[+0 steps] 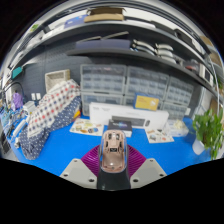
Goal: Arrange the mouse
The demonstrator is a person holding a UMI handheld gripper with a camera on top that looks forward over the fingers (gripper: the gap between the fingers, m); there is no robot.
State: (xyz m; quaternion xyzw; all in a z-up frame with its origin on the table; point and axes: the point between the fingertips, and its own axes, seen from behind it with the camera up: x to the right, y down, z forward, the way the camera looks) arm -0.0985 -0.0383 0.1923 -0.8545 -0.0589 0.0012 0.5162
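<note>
A rose-gold computer mouse (113, 149) sits between my two fingers, its nose pointing away from me. My gripper (113, 160) is shut on the mouse, with the purple pads (92, 160) pressing on its two sides. The mouse is held over the near part of the blue table (65, 148). Its underside and rear are hidden by the gripper body.
A small brown object (87, 127) lies on the blue table beyond the fingers to the left. A long white box (128, 113) stands farther back, with a flat white item (160, 133) to its right. A patterned cloth heap (50, 110) is at left and a green plant (212, 128) at right.
</note>
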